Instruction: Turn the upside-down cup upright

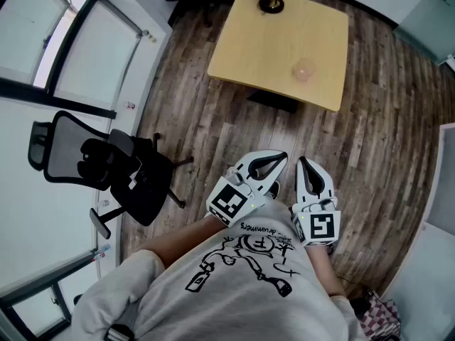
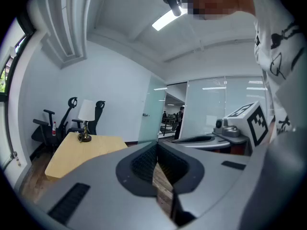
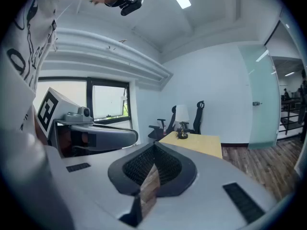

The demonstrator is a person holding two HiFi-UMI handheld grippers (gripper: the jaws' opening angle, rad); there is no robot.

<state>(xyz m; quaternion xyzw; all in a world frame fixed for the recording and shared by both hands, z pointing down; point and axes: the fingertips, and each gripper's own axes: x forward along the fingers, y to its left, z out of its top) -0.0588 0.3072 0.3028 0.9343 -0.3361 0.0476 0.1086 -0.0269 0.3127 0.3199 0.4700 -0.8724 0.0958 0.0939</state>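
The cup [image 1: 304, 69] on the bench [image 1: 270, 41] is a small pale blur — which end is up cannot be told. At the bench's far edge the lamp [image 1: 271, 3] is cut off by the picture's top. In its own view the left gripper [image 2: 157, 145] hides the bench's near side — figures [image 2: 181, 115] right of the bench are too small to make out.

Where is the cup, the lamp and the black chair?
cup [image 1: 304, 69], head view, middle of its pink body.
lamp [image 1: 271, 4], head view, its dark round base.
chair [image 1: 99, 163], head view, its black seat.
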